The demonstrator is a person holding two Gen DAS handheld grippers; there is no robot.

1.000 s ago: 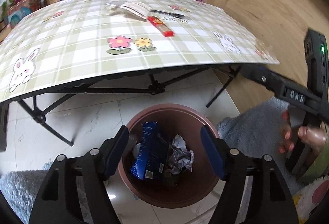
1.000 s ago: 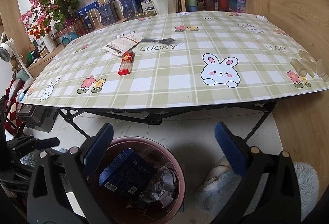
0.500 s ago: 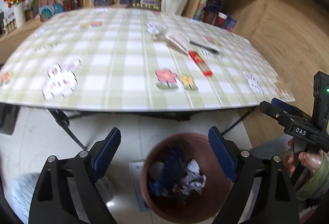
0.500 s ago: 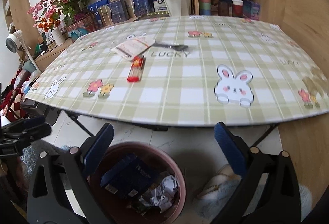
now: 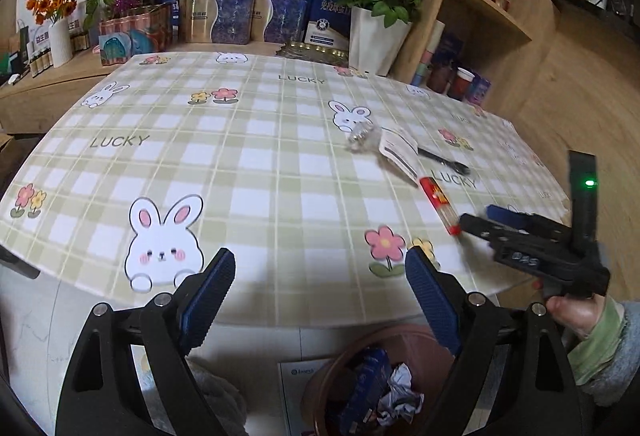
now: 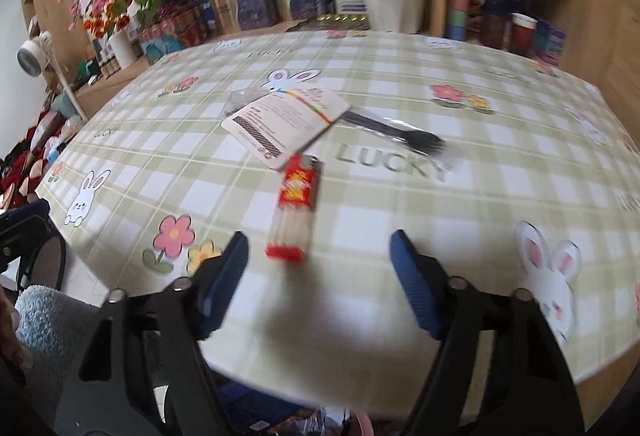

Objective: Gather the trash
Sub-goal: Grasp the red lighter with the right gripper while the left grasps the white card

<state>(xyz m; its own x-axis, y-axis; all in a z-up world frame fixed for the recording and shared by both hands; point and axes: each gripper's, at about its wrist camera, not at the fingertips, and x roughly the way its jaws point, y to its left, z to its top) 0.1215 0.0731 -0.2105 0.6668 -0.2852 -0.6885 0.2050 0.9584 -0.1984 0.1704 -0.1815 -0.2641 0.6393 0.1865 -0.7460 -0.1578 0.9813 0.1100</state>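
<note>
Our right gripper (image 6: 318,256) hangs over the table (image 6: 500,172), jaws closing, empty, the red lighter (image 6: 296,206) just ahead. Only our left gripper (image 5: 320,294), jaws wide and empty, shows the brown bin (image 5: 320,388) holding trash below.
</note>
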